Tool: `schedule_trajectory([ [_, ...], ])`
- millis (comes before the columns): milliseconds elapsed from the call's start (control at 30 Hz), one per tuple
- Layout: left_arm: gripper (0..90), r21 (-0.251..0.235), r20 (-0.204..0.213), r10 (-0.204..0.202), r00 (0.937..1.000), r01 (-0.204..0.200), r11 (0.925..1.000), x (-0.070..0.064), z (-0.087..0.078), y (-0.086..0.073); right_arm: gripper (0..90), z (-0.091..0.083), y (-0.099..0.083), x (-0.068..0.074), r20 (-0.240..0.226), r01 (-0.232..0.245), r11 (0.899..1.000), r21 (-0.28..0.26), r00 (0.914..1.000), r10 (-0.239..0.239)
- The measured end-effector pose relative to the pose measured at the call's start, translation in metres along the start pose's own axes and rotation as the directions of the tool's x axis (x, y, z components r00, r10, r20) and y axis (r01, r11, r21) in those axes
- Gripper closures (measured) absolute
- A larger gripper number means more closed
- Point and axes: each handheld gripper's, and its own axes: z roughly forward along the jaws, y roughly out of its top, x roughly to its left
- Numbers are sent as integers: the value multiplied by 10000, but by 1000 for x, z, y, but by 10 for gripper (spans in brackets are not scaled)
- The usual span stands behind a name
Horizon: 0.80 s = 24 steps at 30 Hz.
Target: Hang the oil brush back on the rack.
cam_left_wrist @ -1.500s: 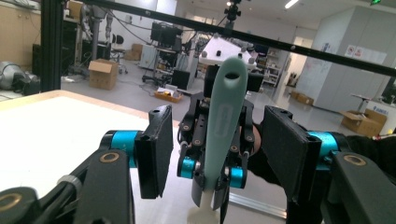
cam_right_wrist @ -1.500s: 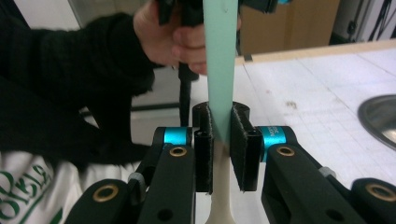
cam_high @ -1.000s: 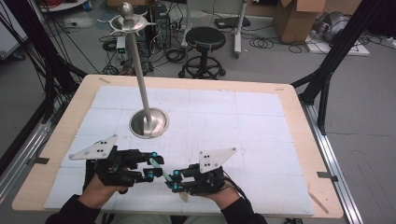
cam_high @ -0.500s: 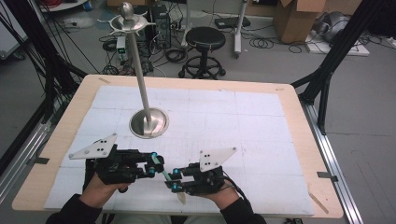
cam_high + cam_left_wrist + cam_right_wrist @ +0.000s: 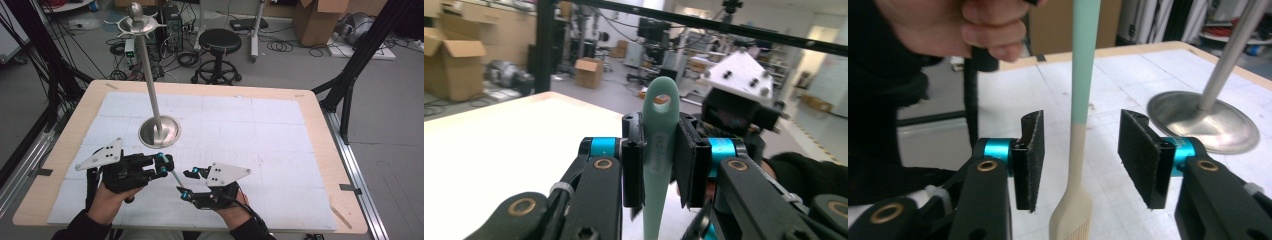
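A slim utensil (image 5: 174, 178) with a mint-green handle (image 5: 658, 150) and a pale beige flat end (image 5: 1074, 200) hangs just above the white mat near the table's front edge. My left gripper (image 5: 164, 165) is shut on the handle close to its hanging hole, with both pads pressed on it (image 5: 659, 165). My right gripper (image 5: 186, 184) stands open, its two pads either side of the utensil's neck without touching it (image 5: 1083, 130). A hand (image 5: 958, 25) holding the left gripper shows above.
A metal stand with a round base (image 5: 159, 131) and a tall pole topped by hooks (image 5: 136, 20) rises at the mat's left centre, just beyond the grippers (image 5: 1204, 120). The wooden table edge (image 5: 320, 115) frames the white mat (image 5: 260, 140).
The two grippers have drawn slightly closer together, with the utensil still held in the left one. The stand has not moved.
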Motion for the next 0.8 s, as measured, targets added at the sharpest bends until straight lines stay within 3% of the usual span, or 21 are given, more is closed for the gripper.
schedule_trajectory([
  [233,755,-75,-315,76,9995,-78,9999,-4,2,1,611,7,-1,3,621,107,9994,329,9980,-127],
  [433,755,-42,-484,152,9987,-155,9999,-7,6,0,732,10,-1,4,997,211,9988,437,9947,-253],
  [500,754,-56,-502,141,9986,-144,9999,-7,7,0,803,9,-1,5,1069,284,9986,447,9937,-331],
  [633,747,-185,-282,-2,9996,-3,9998,-6,7,1,829,6,0,6,1136,393,9986,367,9926,-433],
  [667,732,-229,-148,-19,9999,16,9997,-5,7,1,834,5,0,5,1137,469,9983,348,9922,-506],
  [800,514,-381,243,-207,9995,216,9990,-2,5,1,837,4,0,4,620,248,9994,256,9977,-264],
])
